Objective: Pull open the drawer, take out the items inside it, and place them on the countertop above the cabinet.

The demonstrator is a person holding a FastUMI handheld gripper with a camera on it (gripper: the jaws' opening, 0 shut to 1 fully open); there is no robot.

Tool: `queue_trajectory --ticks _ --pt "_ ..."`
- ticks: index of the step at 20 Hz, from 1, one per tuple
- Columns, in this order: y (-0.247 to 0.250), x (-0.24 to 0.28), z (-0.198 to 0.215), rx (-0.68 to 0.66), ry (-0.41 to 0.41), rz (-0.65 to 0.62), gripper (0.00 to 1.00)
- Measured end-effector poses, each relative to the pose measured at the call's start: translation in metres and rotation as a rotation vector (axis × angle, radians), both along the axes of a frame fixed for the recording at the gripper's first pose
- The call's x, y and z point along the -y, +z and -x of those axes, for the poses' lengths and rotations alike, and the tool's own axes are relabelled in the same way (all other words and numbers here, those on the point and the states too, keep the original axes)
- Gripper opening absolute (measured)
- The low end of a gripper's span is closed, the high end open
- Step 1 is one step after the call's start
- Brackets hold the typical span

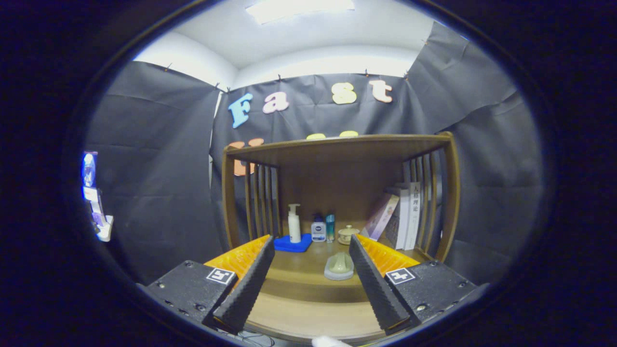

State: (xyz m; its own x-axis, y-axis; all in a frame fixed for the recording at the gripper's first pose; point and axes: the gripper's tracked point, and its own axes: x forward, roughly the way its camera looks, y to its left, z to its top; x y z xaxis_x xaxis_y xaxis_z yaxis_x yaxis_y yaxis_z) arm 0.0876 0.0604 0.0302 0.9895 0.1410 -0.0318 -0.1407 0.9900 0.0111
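Fingers (311, 274) were spread apart, gripping nothing, aimed at the brown wooden cabinet (337, 149); lowering toward the drawer front below seemed wise.

1. Gripper (311, 239), fingers spread wide with nothing between them: a square black-and-white coded marker (221, 275) sits on its left block at 8 o'clock. It is a pattern, with no words.
2. A matching marker (400, 275) sits on the right block at 4 o'clock.
3. White book (413, 212), upright on the shelf at 1 o'clock beyond the fingers: dark characters run down its spine, too small to read surely.
4. Leaning book (381, 217) just left of it: no print can be made out on the cover.
5. Small bottle (318, 231) at 12 o'clock: a dark label patch, too small to read.
6. Pump bottle (294, 224) beside it: no print legible.
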Motion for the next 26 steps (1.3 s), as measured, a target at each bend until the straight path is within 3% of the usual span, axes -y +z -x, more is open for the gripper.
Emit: queue_trajectory --ticks 7,13,18,26 --pt "-0.031 0.030 0.065 0.039 -0.116 -0.015 0.99" --pt "-0.120 0.040 0.091 -0.034 -0.150 0.017 0.99" --pt "-0.211 0.031 0.097 -0.163 -0.151 0.021 0.99" --pt "-0.252 0.041 0.060 -0.272 -0.217 0.046 0.99"
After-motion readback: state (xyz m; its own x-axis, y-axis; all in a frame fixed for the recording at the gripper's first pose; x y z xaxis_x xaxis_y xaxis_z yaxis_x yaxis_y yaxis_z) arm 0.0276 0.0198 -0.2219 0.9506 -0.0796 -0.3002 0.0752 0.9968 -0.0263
